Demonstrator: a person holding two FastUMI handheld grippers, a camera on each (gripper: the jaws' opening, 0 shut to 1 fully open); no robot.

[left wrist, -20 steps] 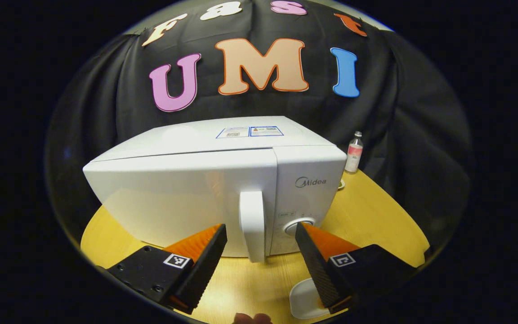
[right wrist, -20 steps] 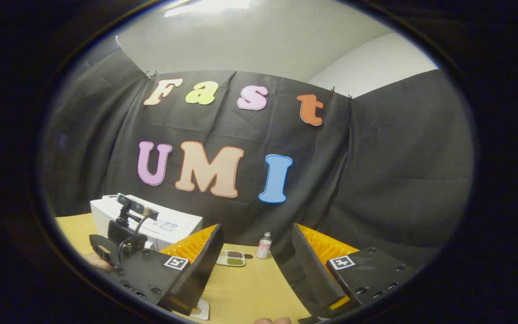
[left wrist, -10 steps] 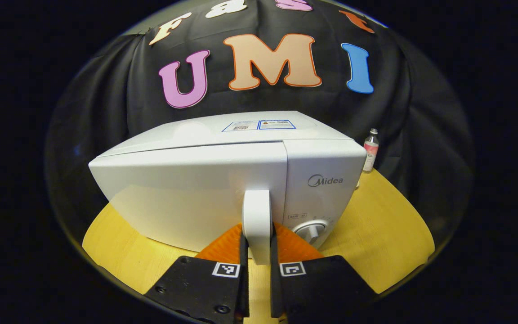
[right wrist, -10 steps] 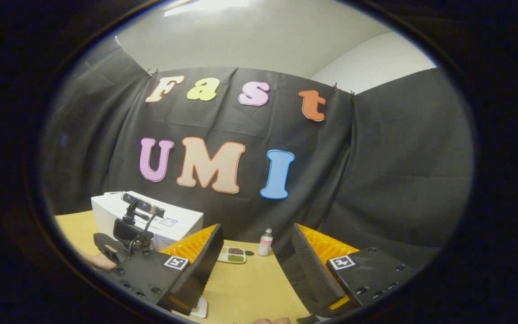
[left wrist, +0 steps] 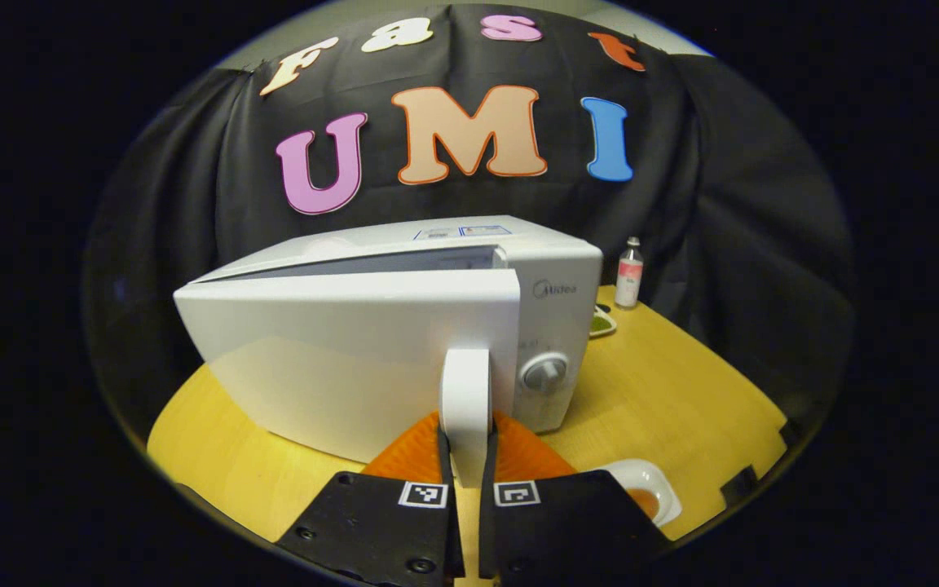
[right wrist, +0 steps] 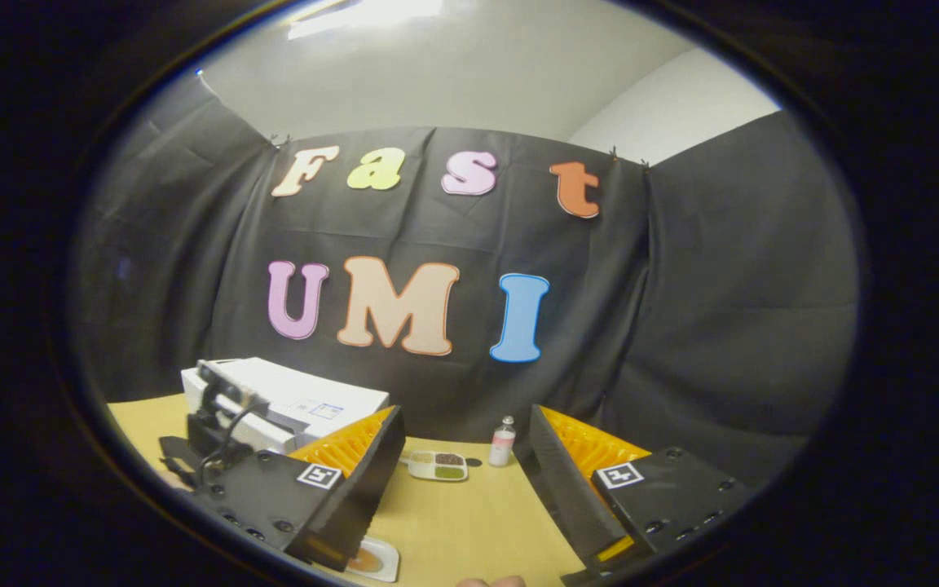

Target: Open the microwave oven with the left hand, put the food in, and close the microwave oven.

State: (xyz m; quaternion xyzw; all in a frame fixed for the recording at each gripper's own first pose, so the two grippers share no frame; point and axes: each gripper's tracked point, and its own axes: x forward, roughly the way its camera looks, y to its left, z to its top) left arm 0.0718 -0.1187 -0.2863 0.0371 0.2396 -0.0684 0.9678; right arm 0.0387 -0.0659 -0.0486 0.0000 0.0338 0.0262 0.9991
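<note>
- Microwave (left wrist: 339, 359) sits on the surface (left wrist: 681, 391), door ajar; a hard pull could drag the whole unit.
- Left gripper (left wrist: 466, 456) pinches the door handle (left wrist: 466, 399); I risk slipping off mid-swing.
- Right gripper (right wrist: 461, 481) is spread, idle; food dish (left wrist: 641, 493) sits near the door's arc.

Glossy white microwave (left wrist: 339, 350); smooth wood-grain table (left wrist: 681, 391).

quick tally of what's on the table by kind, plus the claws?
Microwave oven: 1, door ajar
Bottle: 1
Divided dish: 1
White plate of food: 1
Claws: 2, left claw shut on the door handle, right claw open
Total: 6
</note>
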